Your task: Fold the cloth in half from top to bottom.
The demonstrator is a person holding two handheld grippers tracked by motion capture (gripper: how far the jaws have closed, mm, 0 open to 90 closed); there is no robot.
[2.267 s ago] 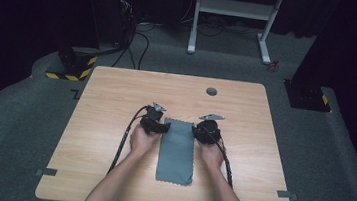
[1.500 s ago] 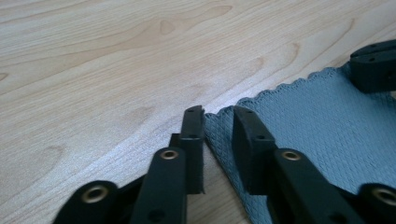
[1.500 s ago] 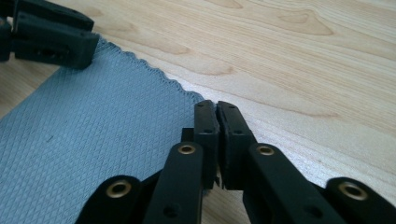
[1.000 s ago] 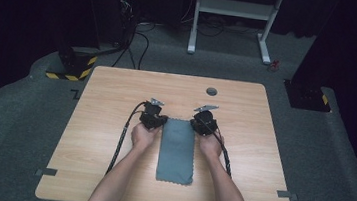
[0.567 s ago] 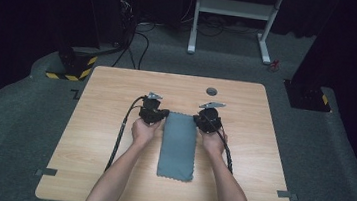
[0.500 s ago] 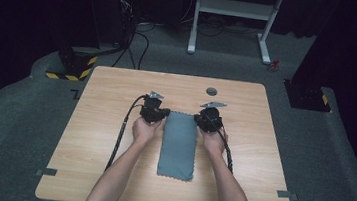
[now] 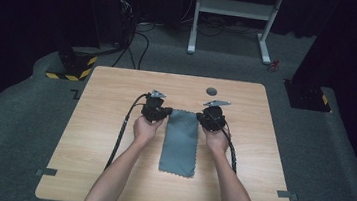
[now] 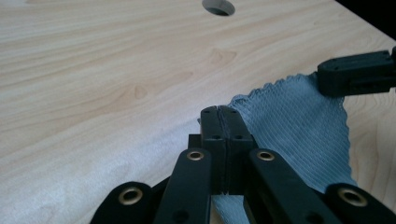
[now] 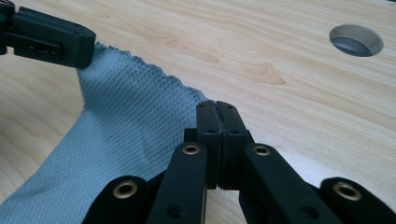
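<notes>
Grey cloth pinched at both far corners.
Left hand-held gripper and right hand-held gripper each clamp a corner above the tabletop.

A light wooden table stands on grey carpet, with a white frame in the dark upper middle.
</notes>
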